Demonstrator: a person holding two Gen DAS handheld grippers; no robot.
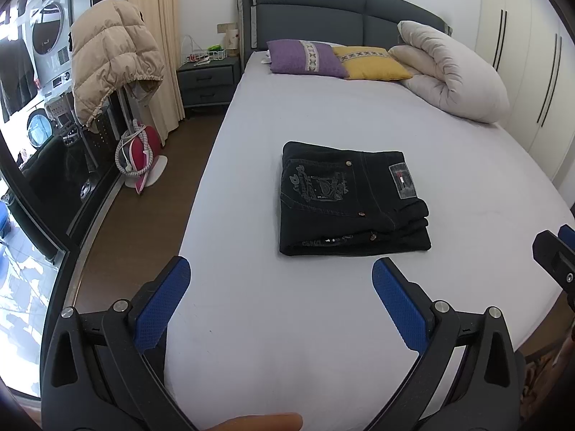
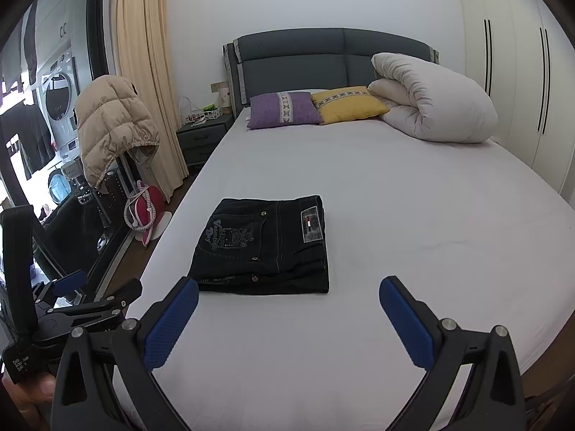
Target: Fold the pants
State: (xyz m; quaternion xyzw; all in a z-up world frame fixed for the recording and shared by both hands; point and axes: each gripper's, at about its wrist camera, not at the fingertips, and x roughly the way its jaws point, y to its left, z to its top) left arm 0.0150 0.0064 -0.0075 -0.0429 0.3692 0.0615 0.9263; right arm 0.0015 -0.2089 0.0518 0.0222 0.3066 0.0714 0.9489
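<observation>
Black pants (image 1: pixel 350 201) lie folded into a compact rectangle on the white bed sheet (image 1: pixel 323 323), with an embroidered pocket and a waist label facing up. They also show in the right wrist view (image 2: pixel 266 246). My left gripper (image 1: pixel 280 280) is open and empty, a short way in front of the pants. My right gripper (image 2: pixel 287 298) is open and empty, just in front of the pants' near edge. The right gripper's tip shows at the right edge of the left wrist view (image 1: pixel 555 255). The left gripper shows at the left of the right wrist view (image 2: pixel 82 294).
A purple pillow (image 2: pixel 284 109), a yellow pillow (image 2: pixel 346 104) and a rolled duvet (image 2: pixel 435 102) lie at the headboard. A nightstand (image 2: pixel 203 136), a beige jacket on a stand (image 2: pixel 115 125) and a red iron (image 2: pixel 143 212) stand on the floor left of the bed. White wardrobes (image 2: pixel 521 72) stand right.
</observation>
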